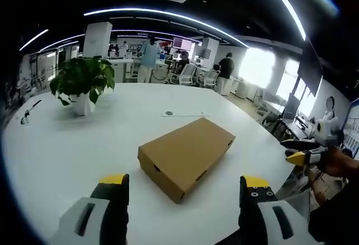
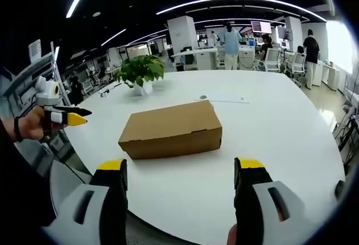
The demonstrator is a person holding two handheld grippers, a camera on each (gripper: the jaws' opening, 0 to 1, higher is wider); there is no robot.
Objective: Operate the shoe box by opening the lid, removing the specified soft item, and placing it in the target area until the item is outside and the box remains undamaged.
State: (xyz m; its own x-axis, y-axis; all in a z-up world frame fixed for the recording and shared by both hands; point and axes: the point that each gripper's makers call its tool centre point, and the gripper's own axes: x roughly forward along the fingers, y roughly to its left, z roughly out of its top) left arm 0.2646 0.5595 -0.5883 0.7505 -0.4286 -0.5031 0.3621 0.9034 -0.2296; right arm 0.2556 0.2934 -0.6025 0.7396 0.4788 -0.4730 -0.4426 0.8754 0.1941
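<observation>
We see a broad white tabletop (image 1: 67, 155) in an open office with long ceiling lights. Near its middle lies the shoe box (image 1: 186, 156), plain brown cardboard, lid shut and flat on the surface; in the right gripper view the same shoe box (image 2: 171, 129) sits straight ahead, between and beyond the jaws. Whatever soft item it may hold is hidden from us.

Beyond the box, toward the far edge, stands a potted plant (image 1: 83, 83) in a white pot, well apart from the box. A small round white object (image 1: 169, 113) lies on the tabletop just behind the box.

Our left hand-held gripper (image 1: 185, 186) has its yellow-tipped jaws spread wide, grasping nothing, held short of the near corner of the box. Our right hand-held gripper (image 2: 180, 169) is likewise wide apart and empty, its jaws short of the box's long side.

Each gripper also comes into the other's view at the edge, held in a hand (image 2: 33, 123), off the table's rim.
</observation>
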